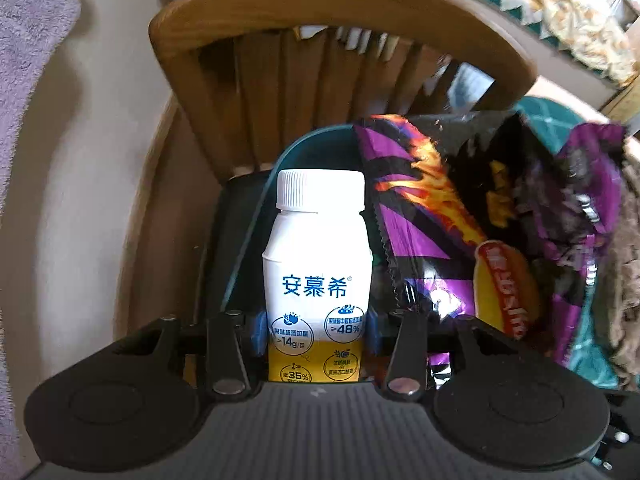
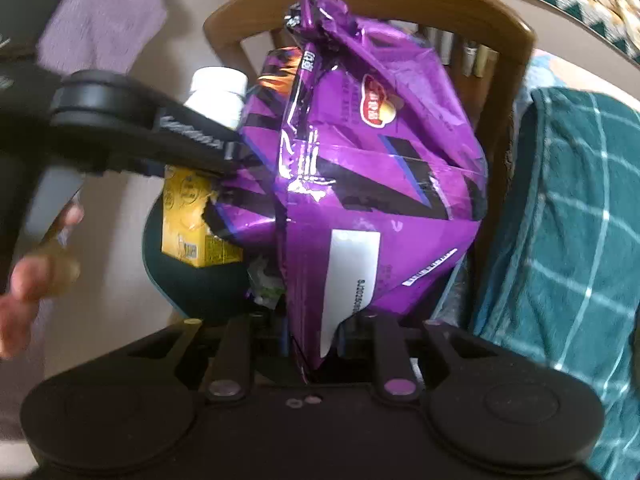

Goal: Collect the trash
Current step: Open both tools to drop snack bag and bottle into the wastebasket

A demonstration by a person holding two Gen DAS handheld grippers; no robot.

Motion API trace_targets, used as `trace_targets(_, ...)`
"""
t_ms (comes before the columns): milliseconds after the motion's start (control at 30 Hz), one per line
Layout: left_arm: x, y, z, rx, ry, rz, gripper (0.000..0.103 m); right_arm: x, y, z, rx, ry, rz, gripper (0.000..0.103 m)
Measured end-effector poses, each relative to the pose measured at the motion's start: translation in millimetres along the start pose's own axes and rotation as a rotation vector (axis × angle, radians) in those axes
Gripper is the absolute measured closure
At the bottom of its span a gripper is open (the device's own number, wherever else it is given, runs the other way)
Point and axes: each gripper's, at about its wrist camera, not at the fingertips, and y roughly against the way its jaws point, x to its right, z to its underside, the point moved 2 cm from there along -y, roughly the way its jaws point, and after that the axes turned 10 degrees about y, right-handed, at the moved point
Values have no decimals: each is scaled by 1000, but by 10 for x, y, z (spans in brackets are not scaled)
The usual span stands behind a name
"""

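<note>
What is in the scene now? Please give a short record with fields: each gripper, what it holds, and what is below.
left gripper: shut on bottle, white with yellow base, cap on, upright
right gripper: shut on chip bag, purple, crumpled
position: bottle and chip bag side by side, over the bin
bin: dark green, open, on the chair
chair: wooden, curved back
beside chair: green checked cloth

A wooden chair [image 1: 344, 4] with a curved top rail and upright slats stands in front, its dark seat [image 1: 236, 216] below. A teal blanket with a white grid [image 2: 568, 216] lies to the right. A lilac towel [image 1: 28, 28] hangs at upper left.
</note>
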Motion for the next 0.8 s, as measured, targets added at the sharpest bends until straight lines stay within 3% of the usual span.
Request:
trace_targets(133,21,-126,42,-15,-28,-42,59,-122,-111,2,-31,149,43,67)
trace_targets(267,8,-256,114,-47,-25,-52,59,-121,-166,39,-27,188,15,53)
trace_targets(400,82,-351,155,-54,-57,-61,59,-78,-141,80,-10,209,-9,52)
trace_targets(533,158,-420,204,-82,-73,-60,59,-13,-81,69,30,205,-18,40)
trace_targets(633,172,-468,225,-98,-56,-52,47,50,-27,45,51,188,-35,40)
trace_targets(800,128,-476,221,-107,-33,-35,44,108,24,47,71,166,-47,36)
